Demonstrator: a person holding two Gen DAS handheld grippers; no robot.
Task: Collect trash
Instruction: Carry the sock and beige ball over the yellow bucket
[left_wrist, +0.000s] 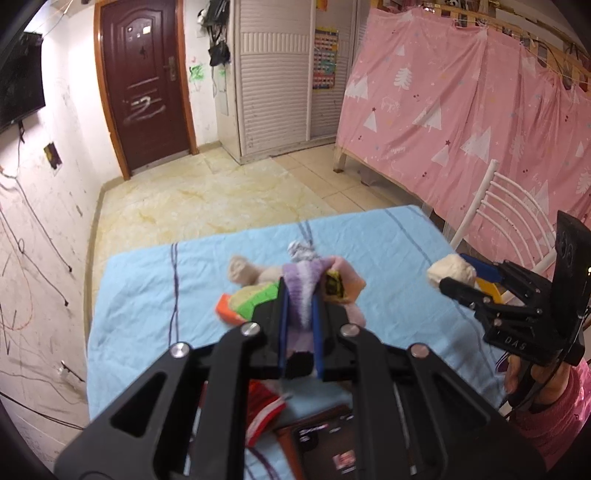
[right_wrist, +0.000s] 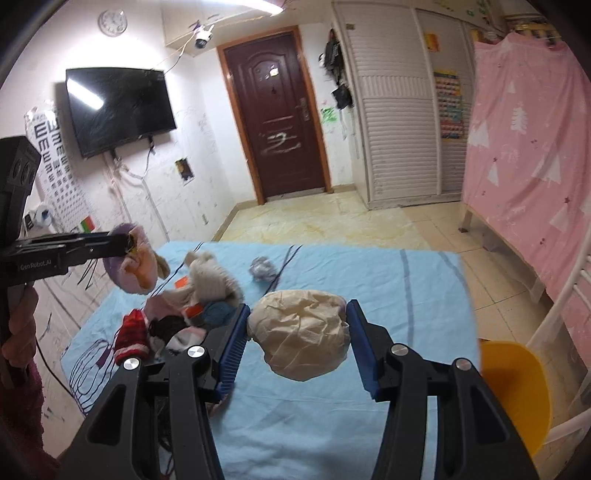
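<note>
My right gripper (right_wrist: 297, 325) is shut on a crumpled beige paper ball (right_wrist: 301, 334) and holds it above the light blue cloth-covered table (right_wrist: 406, 295); the ball also shows in the left wrist view (left_wrist: 451, 273). My left gripper (left_wrist: 300, 306) is shut on a purple and pink sock (left_wrist: 303, 291) and holds it above the table; the sock hangs from it in the right wrist view (right_wrist: 135, 266). A small grey crumpled paper wad (right_wrist: 262, 268) lies on the cloth toward the far edge, also seen in the left wrist view (left_wrist: 300, 250).
A pile of socks and soft items (right_wrist: 192, 306) lies on the table's left part, with a red knitted one (right_wrist: 131, 334). A yellow bin (right_wrist: 513, 391) stands at the table's right side. A white chair (left_wrist: 498, 206) and a pink curtain (right_wrist: 535, 166) are to the right.
</note>
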